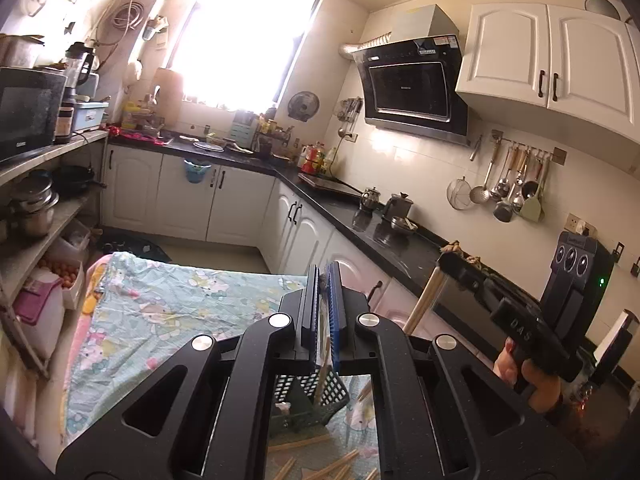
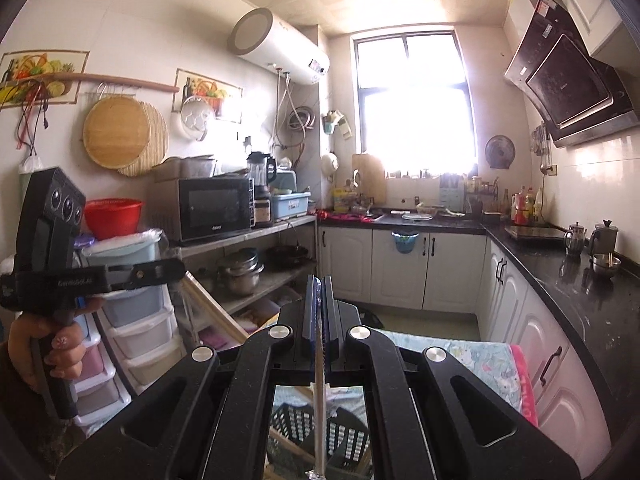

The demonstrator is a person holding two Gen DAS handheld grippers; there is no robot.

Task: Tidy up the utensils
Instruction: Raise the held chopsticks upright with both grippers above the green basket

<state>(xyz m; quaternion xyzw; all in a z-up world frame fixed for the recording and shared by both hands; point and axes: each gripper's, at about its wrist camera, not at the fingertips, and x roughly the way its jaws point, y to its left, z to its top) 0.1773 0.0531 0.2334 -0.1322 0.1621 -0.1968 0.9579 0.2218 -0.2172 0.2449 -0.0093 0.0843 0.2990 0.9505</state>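
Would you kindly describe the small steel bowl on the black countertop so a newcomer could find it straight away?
Start at the black countertop running along the right-hand wall, below the slanted range hood. Past the flat cooktop stand two lidded steel pots, and the steel bowl sits just nearer than them. It is the only low, open, lidless vessel there.

Grippers: two, left gripper (image 1: 325,280) and right gripper (image 2: 319,300)
Utensil basket (image 1: 320,394): one, black mesh
Loose chopsticks (image 1: 320,462) on cloth: several, exact number unclear
Metal teapots (image 2: 575,236) on counter: two
Microwave (image 2: 214,208): one
Water heater (image 2: 280,46): one
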